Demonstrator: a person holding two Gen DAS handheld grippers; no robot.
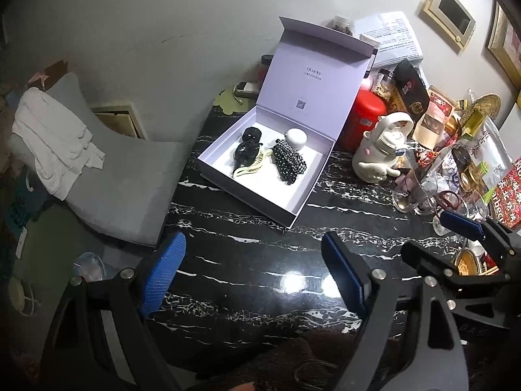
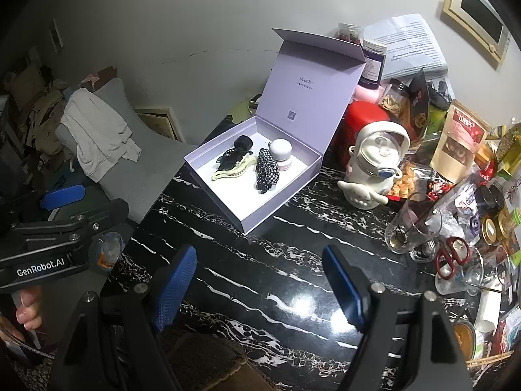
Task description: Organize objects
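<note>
An open lilac gift box (image 1: 302, 192) (image 2: 283, 192) stands on the black marble table, lid upright. Inside lie a black hair clip (image 1: 246, 153) (image 2: 232, 158), a cream claw clip (image 1: 249, 167) (image 2: 229, 171), a black-and-white checked scrunchie (image 1: 289, 163) (image 2: 267, 169), a black scrunchie (image 1: 251, 133) (image 2: 243, 142) and a white round case (image 1: 297, 137) (image 2: 280, 150). My left gripper (image 1: 252, 273) is open and empty, above the table in front of the box. My right gripper (image 2: 259, 280) is open and empty, also short of the box. The right gripper shows in the left wrist view (image 1: 462, 224); the left one shows in the right wrist view (image 2: 63, 195).
A white character kettle (image 1: 382, 150) (image 2: 374, 166) and a red canister (image 1: 363, 117) stand right of the box. Glasses (image 2: 412, 228), red scissors (image 2: 452, 257), snack bags and jars crowd the table's right side. A grey chair with a white cloth (image 1: 55, 140) stands left.
</note>
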